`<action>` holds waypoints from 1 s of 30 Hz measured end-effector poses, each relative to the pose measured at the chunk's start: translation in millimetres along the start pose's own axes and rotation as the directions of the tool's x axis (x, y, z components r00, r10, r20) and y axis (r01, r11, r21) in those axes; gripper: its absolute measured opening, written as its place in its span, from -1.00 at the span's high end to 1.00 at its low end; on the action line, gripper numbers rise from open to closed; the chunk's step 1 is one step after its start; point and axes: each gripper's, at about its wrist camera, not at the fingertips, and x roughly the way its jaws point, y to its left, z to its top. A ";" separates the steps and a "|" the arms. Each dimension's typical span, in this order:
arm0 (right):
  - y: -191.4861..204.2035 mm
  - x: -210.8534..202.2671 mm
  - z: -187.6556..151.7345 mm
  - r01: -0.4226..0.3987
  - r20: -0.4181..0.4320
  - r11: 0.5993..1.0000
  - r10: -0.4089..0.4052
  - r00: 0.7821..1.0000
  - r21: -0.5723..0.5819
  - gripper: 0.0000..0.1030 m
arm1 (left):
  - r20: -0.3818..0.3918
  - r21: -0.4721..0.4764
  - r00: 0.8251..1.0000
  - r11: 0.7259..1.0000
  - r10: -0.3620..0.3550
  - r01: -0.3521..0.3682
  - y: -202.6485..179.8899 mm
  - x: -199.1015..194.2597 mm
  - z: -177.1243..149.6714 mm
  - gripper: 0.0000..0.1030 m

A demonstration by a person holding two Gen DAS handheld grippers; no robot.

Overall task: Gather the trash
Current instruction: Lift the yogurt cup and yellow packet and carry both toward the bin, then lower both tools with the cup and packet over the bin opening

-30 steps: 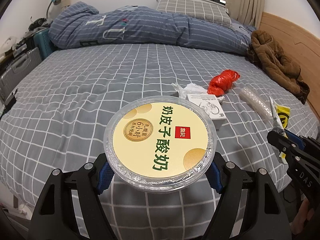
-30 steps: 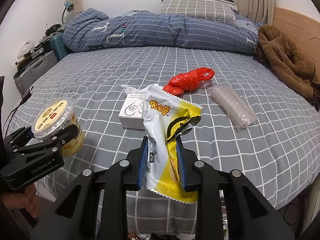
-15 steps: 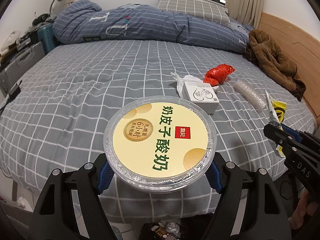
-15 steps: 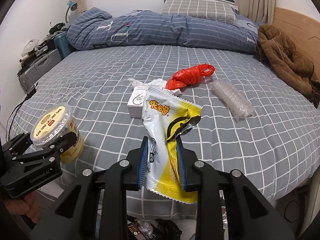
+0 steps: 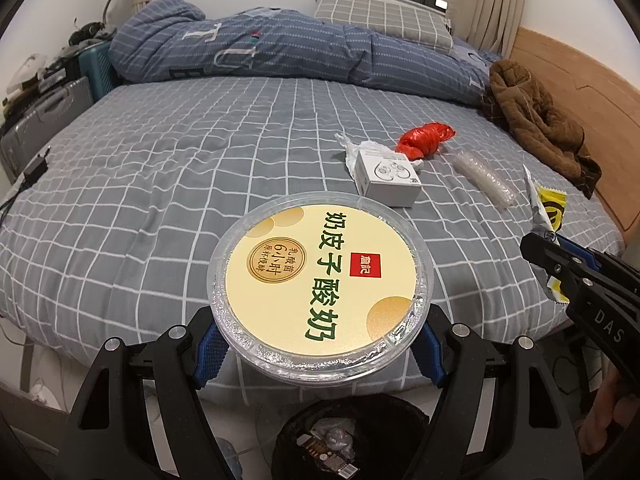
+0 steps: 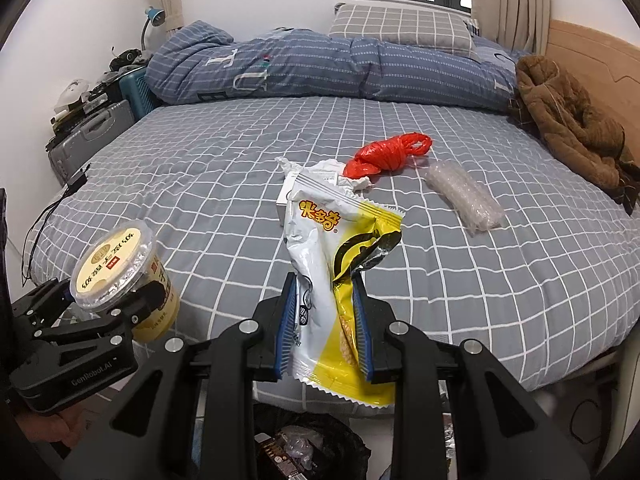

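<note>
The left gripper [image 5: 320, 344] clamps the rigid yogurt tub [image 5: 320, 292] by its walls—firm hold; the right gripper [image 6: 324, 332] pinches the light, crinkly snack bag [image 6: 340, 264] low down—slippery foil.

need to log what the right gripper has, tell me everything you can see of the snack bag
The snack bag is a crinkled foil-like packet, white on one side and yellow on the other, with orange characters near its top, a black curved mark and zigzag-cut ends. It looks mostly flat and nearly empty. It stands upright, pinched at its lower half between the blue pads of the right gripper, above the near edge of the bed, touching nothing else.
</note>
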 end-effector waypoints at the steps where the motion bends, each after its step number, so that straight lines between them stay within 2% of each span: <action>1: 0.1 -1.2 -1.1 -0.001 -0.001 1.000 0.001 1.000 0.000 0.51 | -0.001 0.000 1.000 1.000 0.002 -0.002 0.5 -2.0 -2.4 -0.43; 30: 22.3 -35.7 -48.1 -0.037 -0.032 0.999 0.036 0.999 -0.022 0.51 | -0.029 -0.009 0.999 1.000 -0.014 0.014 -4.1 -41.5 -54.6 -0.43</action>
